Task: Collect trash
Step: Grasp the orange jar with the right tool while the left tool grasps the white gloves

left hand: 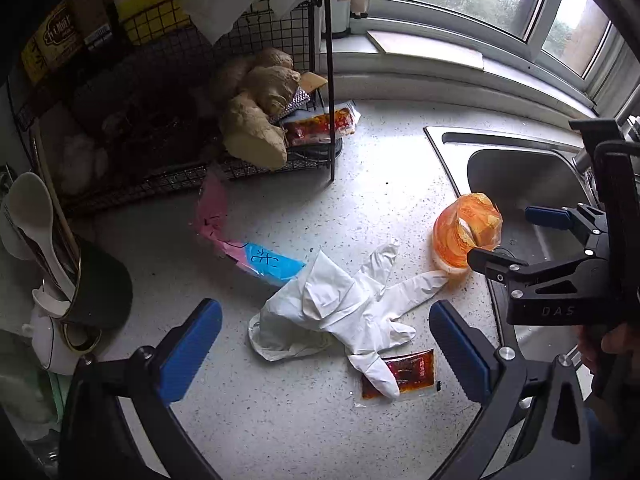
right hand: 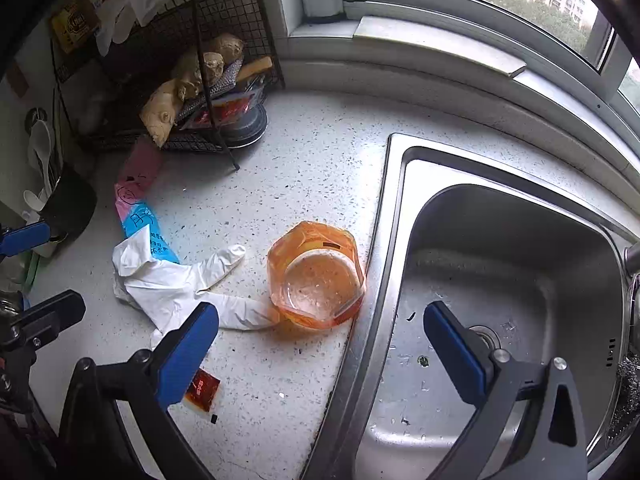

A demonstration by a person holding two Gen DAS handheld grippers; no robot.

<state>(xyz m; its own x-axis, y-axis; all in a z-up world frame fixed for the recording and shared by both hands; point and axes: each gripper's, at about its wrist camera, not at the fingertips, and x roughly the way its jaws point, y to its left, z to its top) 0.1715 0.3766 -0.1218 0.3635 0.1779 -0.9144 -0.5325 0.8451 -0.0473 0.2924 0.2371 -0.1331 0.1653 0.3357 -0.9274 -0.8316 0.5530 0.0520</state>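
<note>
Blue-padded left tool (left hand: 324, 344) and right tool (right hand: 320, 340) gape wide, empty.

Bare counter (left hand: 360, 168) beyond glove (left hand: 340, 312), rack (left hand: 180, 176) blocking left

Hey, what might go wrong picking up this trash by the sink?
The orange oily container sits at the edge of the sink; a nudge might tip it in or smear oil. One finger of the white glove touches it, so lifting the glove may drag it. The sauce packet lies partly under the glove and could leak if squeezed.
</note>
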